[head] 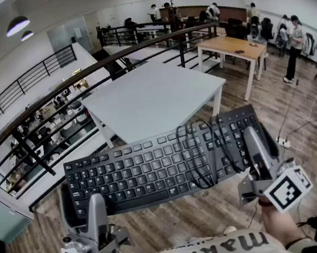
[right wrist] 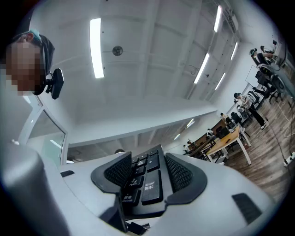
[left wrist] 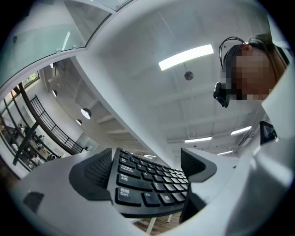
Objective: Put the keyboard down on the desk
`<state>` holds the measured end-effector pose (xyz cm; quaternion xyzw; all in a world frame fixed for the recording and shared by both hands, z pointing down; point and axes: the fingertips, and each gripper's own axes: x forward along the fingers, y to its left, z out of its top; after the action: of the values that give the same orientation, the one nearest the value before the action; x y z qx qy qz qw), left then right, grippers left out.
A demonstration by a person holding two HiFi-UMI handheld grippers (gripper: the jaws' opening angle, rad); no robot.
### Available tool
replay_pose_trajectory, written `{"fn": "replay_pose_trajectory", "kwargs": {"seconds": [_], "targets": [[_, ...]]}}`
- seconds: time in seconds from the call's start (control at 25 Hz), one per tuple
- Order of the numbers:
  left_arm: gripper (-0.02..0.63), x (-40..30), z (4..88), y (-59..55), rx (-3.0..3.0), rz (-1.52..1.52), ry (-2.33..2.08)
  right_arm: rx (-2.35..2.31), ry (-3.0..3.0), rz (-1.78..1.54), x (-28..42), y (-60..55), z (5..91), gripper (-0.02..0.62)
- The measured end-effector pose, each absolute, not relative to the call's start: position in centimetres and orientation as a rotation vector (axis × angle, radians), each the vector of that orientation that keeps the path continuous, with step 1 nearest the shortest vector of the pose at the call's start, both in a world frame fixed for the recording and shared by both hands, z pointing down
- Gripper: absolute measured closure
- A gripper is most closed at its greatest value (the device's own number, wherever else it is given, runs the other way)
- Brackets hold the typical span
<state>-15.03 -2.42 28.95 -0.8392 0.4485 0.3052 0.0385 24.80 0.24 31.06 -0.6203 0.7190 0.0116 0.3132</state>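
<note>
A black keyboard [head: 163,165] hangs in the air above the wooden floor, just short of the white desk [head: 154,95]. Its black cable [head: 199,152] lies coiled over the keys on the right half. My left gripper [head: 82,204] is shut on the keyboard's left end, one jaw over the keys and one beneath. My right gripper [head: 256,151] is shut on the right end in the same way. In the left gripper view the keyboard [left wrist: 143,182] runs between the left gripper's [left wrist: 147,168] ribbed pads. In the right gripper view the keyboard's [right wrist: 148,182] keypad end sits between the right gripper's [right wrist: 147,173] pads.
A dark railing [head: 86,97] runs along the desk's left and far sides, with a drop to a lower floor beyond. A wooden table [head: 232,48] stands at the back right, with a person [head: 294,43] near it. A power strip [head: 284,142] and cables lie on the floor at right.
</note>
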Motion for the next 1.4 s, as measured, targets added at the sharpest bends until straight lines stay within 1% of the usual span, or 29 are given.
{"fn": "replay_pose_trajectory", "kwargs": {"seconds": [0.48,0.68,0.92,1.12,1.32,1.4], "targets": [[0.139,-14.7,27.6,-2.8,-2.687,0.813,1.502,-1.737,1.929,-0.155,24.9,-0.3,31.2,0.348],[0.139,-13.9,29.0,-3.7,-2.703,0.797,1.499,-1.744,1.92,-0.165,25.6,-1.2,32.9,0.348],[0.139,-14.7,27.7,-3.0,-2.734,0.785,1.504,-1.761,1.92,-0.167,24.8,-0.2,31.1,0.348],[0.14,-14.7,28.3,-3.2,-2.74,0.809,1.536,-1.771,1.928,-0.188,25.0,-0.4,31.4,0.348],[0.139,-14.7,25.7,-2.9,-2.768,0.736,1.529,-1.782,1.891,-0.24,24.8,0.6,30.3,0.348],[0.14,-14.6,26.0,-3.1,-2.778,0.719,1.526,-1.783,1.884,-0.246,24.8,0.4,30.6,0.348]]}}
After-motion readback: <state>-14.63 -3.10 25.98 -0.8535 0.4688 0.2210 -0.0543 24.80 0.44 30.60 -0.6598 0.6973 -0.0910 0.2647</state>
